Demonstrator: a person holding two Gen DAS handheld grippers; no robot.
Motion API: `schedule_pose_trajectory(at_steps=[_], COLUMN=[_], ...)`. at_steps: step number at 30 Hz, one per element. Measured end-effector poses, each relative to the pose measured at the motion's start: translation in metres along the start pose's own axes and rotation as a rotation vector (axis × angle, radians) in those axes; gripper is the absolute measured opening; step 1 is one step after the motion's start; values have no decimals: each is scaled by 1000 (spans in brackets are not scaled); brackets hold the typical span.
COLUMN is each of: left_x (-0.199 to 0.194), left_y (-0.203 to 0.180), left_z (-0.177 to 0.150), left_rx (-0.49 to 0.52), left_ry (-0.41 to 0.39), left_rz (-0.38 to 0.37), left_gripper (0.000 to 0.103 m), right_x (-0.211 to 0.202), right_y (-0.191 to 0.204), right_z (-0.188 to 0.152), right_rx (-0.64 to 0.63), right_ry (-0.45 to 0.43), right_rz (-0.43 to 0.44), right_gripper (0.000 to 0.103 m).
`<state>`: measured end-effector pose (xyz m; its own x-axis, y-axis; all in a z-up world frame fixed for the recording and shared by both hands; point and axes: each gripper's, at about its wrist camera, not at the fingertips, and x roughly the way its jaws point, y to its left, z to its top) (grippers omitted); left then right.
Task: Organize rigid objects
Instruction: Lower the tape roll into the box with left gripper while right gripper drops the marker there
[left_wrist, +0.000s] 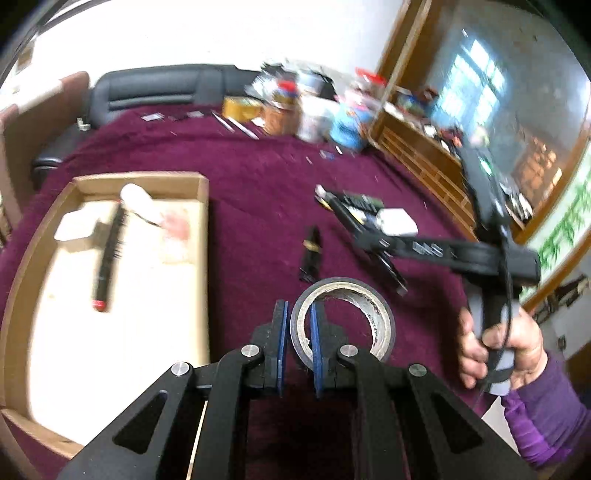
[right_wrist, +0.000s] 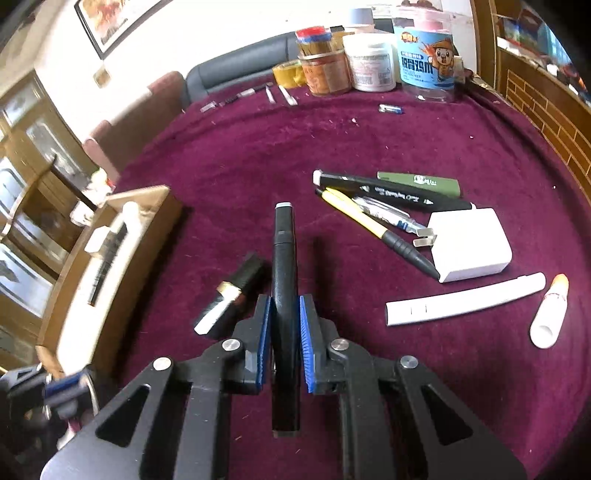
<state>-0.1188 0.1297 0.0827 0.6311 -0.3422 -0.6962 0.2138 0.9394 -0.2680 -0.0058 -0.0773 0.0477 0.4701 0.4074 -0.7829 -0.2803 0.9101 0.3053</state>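
Observation:
My left gripper (left_wrist: 298, 309) is shut on the wall of a grey tape roll (left_wrist: 376, 314), one finger inside the ring and one outside, above the purple cloth. A cardboard box (left_wrist: 205, 236) lies to the left and holds a black comb (left_wrist: 109, 254) and white items. My right gripper (right_wrist: 284, 308) is shut on a long black marker (right_wrist: 283, 258) that points away from me. It also shows in the left wrist view (left_wrist: 400, 284), to the right. A black and gold lipstick (right_wrist: 231, 297) lies just left of the right gripper. The box (right_wrist: 147, 236) shows at the left there.
Pens (right_wrist: 373, 221), a green case (right_wrist: 419, 181), a white charger (right_wrist: 472, 243), a white strip (right_wrist: 465, 299) and a white tube (right_wrist: 550, 310) lie at the right. Jars and a tape roll (right_wrist: 369, 59) stand at the table's far edge. A dark sofa (left_wrist: 155, 90) is behind.

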Motion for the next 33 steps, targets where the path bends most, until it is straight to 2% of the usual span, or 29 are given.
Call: schedule_pose_trajectory(at_steps=[2,3,6,10,14,18,24,27,29,33], left_x=[-14,-21,-25,-13,2,23,29,28,29,19], left_y=[21,38,83,139,186,206,210,210,206,200], left_z=[4,7,10,10,7,7,13,12,13,12], left_rx=[-29,-49,-110,-187,-270,-319,-340,-349,-345,-355], left_ry=[-20,-28,-9,39,95,150,157,156,154,122], left_rz=[38,81,183,279,317,325,326,296,285,221], left_gripper=[9,9,9,9,9,9,9,12,17,40], right_x=[-11,-16,-20,-5,21,55,105,118,119,119], right_y=[10,17,45,88,127,166,193,201,206,209], right_z=[4,5,10,14,14,15,14,12,12,14], right_rx=[-5,-12,-36,-52,-63,-89,-101,-116,-140,-164], right_ry=[-8,-13,-6,62,143,210,268,266,244,227], right_rz=[37,57,122,233,287,270,180,136,97,53], right_gripper=[13,13,13,13,13,13,13,13,13,13])
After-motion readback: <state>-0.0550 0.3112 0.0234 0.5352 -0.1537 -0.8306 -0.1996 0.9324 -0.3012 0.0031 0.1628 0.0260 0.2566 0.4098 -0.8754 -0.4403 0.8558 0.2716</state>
